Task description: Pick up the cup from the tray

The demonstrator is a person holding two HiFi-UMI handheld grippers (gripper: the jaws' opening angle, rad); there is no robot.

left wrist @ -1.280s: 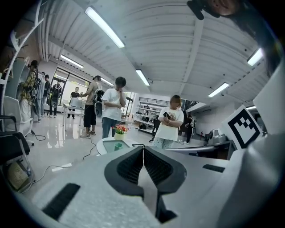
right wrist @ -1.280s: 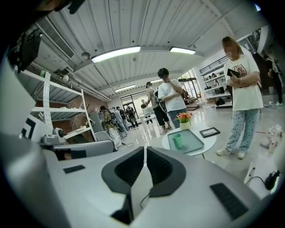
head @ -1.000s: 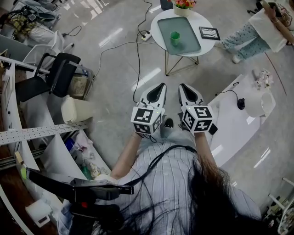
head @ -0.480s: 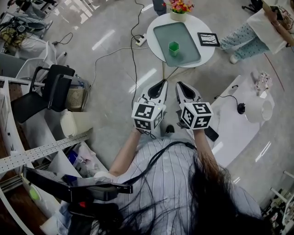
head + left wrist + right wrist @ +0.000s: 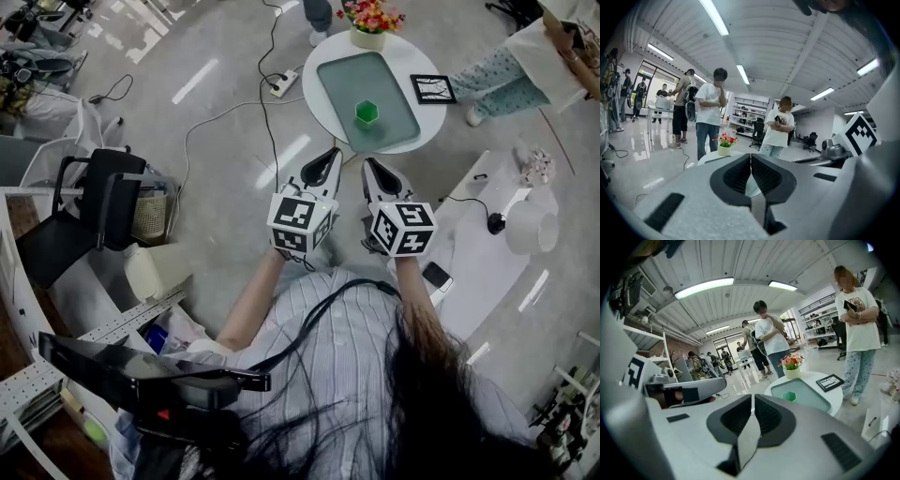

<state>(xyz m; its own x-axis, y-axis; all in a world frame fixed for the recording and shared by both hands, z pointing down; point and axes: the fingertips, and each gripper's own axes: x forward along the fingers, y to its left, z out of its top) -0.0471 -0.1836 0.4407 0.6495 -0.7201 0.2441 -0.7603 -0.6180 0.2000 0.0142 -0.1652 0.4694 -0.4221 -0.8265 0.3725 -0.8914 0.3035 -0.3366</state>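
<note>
Two tongs, the left tongs (image 5: pixel 330 157) and the right tongs (image 5: pixel 369 165), are held clenched and empty well short of the table (image 5: pixel 433 122), where the cup (image 5: pixel 366 113) stands on the tray (image 5: pixel 342 70); the approach is judged unfinished, and closing in with opened tongs is called for next.

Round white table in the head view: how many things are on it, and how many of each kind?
tray: 1
green cup, standing on the tray: 1
pot of flowers: 1
picture frame: 1
Total: 4
</note>
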